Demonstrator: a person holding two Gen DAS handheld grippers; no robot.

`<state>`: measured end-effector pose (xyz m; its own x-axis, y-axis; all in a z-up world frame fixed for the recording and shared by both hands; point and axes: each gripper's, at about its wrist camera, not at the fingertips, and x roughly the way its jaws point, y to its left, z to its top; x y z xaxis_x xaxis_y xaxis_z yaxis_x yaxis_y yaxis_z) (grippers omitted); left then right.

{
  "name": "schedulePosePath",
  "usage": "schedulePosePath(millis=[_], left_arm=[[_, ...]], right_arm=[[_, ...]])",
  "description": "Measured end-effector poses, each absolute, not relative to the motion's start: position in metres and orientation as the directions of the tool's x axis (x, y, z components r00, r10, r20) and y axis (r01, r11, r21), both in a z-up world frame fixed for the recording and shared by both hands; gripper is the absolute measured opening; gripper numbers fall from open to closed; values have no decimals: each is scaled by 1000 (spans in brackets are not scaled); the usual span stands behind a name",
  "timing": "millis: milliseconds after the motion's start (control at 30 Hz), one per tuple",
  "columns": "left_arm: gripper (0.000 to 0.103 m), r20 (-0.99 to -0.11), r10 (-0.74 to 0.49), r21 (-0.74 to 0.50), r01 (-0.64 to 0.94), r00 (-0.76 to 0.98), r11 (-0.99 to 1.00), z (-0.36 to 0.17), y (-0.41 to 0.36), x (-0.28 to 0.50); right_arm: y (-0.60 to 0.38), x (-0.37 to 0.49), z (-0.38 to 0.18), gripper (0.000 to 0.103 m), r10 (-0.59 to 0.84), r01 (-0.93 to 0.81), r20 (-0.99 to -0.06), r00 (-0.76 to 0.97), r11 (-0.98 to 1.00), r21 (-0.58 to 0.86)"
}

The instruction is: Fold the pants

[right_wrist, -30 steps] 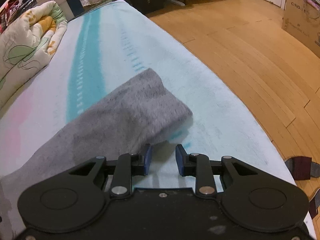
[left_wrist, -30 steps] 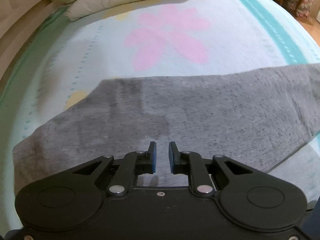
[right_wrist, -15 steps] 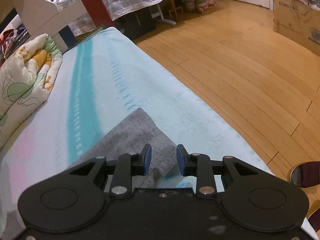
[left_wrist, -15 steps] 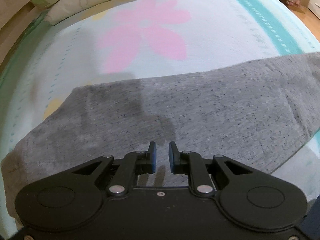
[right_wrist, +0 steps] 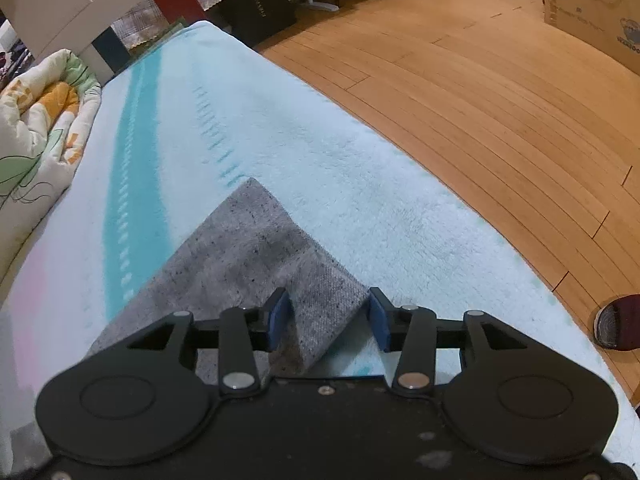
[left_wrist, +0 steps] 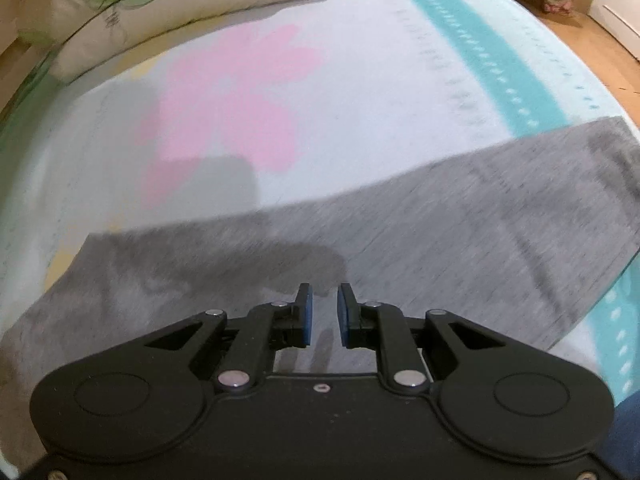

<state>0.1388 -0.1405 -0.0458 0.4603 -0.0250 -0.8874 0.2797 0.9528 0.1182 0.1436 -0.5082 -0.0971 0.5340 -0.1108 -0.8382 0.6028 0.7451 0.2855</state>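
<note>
Grey pants [left_wrist: 440,232] lie flat across the bed, running from lower left to the right edge in the left wrist view. My left gripper [left_wrist: 323,308] hovers over their middle, its jaws a narrow gap apart with nothing between them. In the right wrist view the end of a grey pant leg [right_wrist: 248,248] points away from me on the light blue blanket. My right gripper [right_wrist: 328,314] is low over that end, jaws opening wide. The leg's corner lies between the blue pads, which do not press on it.
A pale blanket [left_wrist: 360,80] with a pink flower and a teal stripe covers the bed. A rolled quilt [right_wrist: 36,120] lies along the far side. The bed edge drops to a wooden floor [right_wrist: 480,100], with a cardboard box [right_wrist: 592,4] and a dark slipper [right_wrist: 620,328].
The right jaws have spread wide and come down over the pant leg's end. The left gripper has slid across the pants, its gap unchanged.
</note>
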Motion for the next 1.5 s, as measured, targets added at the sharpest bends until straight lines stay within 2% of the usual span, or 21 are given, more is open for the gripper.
schedulePosePath(millis=[167,367,500,567,767,800,900,1067,1233,1400,1500], left_arm=[[24,-876,-57,108,310,479,945,-45,-173,154],[24,-887,-81,93,348,454,933,-68,-208,174],[24,-873,-42,156,360,487,920,-86,-223,180],[19,-864,-31,188,379,503,906,-89,-229,179],[17,-886,-98,79,355,453,931,-79,-215,189],[17,-891,-128,34,343,437,939,-76,-211,193],[18,-885,-183,-44,316,427,948,-66,-206,203],[18,-900,-156,-2,354,407,935,-78,-226,213],[18,-879,-65,144,393,472,908,-89,-249,210],[23,-897,-145,-29,271,417,962,-63,-200,219],[23,-896,-113,-28,199,429,980,-53,-160,215]], right_arm=[[-508,125,-90,46,-54,594,-819,571,716,367],[-498,124,-96,47,-8,556,-822,569,741,378],[-504,133,-102,47,-21,560,-817,577,738,377],[-507,140,-105,47,-23,560,-811,585,734,383],[-514,155,-108,48,-44,561,-771,635,713,421],[-515,155,-109,44,-40,556,-762,647,708,435],[-513,157,-110,15,-37,533,-748,663,724,438],[-505,157,-98,14,-66,508,-736,674,765,396],[-492,156,-75,14,-91,474,-723,685,810,347],[-469,154,-40,14,-120,426,-705,699,862,275],[-445,153,-15,14,-132,371,-679,722,903,219]])
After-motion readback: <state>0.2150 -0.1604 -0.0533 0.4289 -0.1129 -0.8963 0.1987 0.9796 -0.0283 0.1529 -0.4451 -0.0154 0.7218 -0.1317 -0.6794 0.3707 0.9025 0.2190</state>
